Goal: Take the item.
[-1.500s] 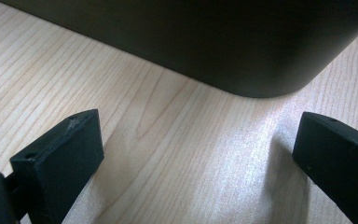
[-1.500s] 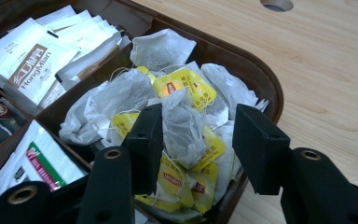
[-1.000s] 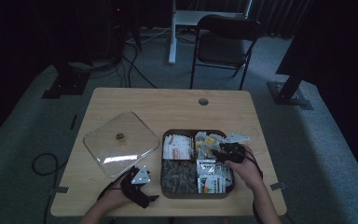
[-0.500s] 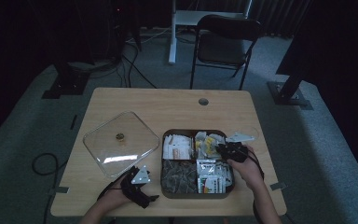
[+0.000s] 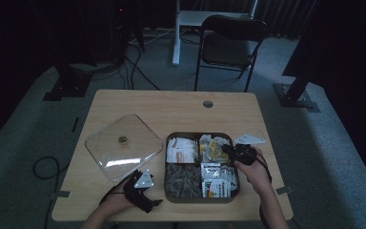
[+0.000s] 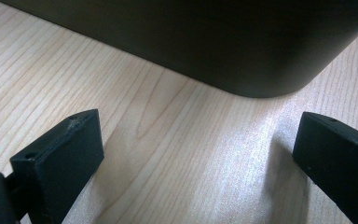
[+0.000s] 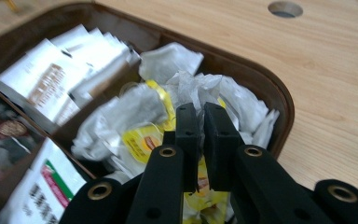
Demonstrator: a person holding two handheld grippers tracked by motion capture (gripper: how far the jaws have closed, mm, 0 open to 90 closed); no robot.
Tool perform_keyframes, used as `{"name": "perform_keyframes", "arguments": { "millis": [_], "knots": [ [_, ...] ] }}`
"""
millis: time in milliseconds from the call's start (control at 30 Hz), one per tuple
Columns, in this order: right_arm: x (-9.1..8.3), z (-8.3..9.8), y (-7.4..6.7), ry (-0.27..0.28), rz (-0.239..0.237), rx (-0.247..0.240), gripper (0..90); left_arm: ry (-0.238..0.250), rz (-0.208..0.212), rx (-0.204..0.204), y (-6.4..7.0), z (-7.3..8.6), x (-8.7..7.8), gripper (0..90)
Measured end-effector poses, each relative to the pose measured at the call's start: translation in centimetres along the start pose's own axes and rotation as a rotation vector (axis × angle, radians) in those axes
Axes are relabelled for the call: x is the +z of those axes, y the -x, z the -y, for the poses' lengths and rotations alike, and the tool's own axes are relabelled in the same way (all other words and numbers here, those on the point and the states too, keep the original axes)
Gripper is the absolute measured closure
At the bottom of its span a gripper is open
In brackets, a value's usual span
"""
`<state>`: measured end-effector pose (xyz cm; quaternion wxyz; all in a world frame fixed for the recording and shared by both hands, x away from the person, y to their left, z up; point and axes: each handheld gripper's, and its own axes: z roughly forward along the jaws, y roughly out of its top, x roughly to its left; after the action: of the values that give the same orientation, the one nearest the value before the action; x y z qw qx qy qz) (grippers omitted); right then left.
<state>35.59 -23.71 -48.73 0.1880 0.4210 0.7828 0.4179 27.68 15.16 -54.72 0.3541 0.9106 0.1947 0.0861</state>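
The right gripper has just been closing; its jaws now pinch a thin white paper tea bag wrapper with yellow print in the far-right compartment of the dark brown four-compartment tray. A second ago that gripper sat a bit further right. The left gripper, unmoved, rests wide open on the light wooden table; its own view shows the tray's rounded corner up close. One clear square lid lies left of the tray.

right claw: jaws just closed, nipping tea bag | box: far-right compartment
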Motion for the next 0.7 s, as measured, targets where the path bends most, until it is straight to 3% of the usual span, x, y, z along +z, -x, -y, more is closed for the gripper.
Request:
{"name": "perform_keyframes", "arguments": {
  "millis": [267, 700],
  "knots": [
    [-0.7, -0.1, -0.4, 0.095, 0.013, 0.010, 85.3, 0.000, -0.001, 0.002, 0.0, 0.0, 0.0, 1.7],
    [-2.3, -1.1, -0.7, 0.214, -0.007, 0.024, 85.4, 0.000, -0.001, 0.002, 0.0, 0.0, 0.0, 1.8]
  ]
}}
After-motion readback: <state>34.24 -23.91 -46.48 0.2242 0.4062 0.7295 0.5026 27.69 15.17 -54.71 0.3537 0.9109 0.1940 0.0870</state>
